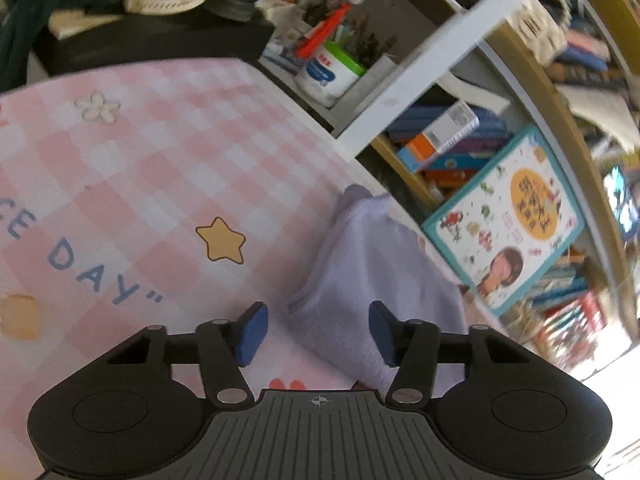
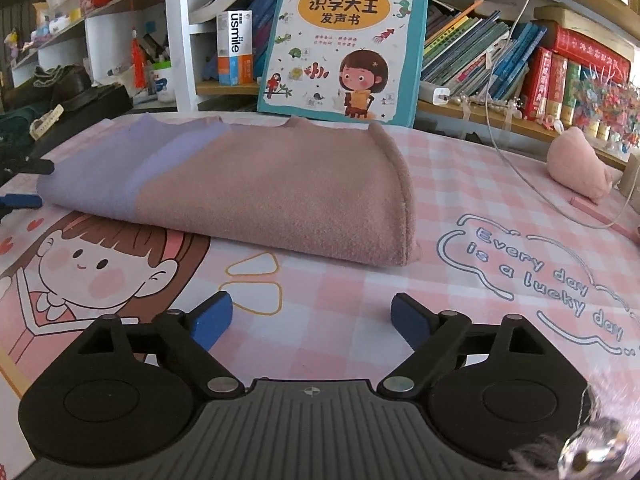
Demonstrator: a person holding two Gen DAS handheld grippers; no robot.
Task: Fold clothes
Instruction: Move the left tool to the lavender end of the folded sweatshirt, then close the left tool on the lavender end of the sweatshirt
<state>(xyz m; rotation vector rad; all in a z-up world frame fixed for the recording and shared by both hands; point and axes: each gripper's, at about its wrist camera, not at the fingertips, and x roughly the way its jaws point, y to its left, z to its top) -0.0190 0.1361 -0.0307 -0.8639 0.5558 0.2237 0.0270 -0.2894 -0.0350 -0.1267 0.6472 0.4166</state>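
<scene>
Leaning picture book [image 2: 340,40] behind folded garment [image 2: 248,188], pink plush [image 2: 576,168] nearby

The black left tongs [image 1: 318,334] hang agape above a folded lavender knit garment [image 1: 372,288] lying on the pink-checked bench [image 1: 168,168].

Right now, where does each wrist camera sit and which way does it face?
Left wrist: on the left gripper, open, low over the pink checked mat, aimed at the purple end of the folded garment.
Right wrist: on the right gripper, open, facing the garment's long side and bookshelf.
Shared: garment, mat, picture book.
</scene>
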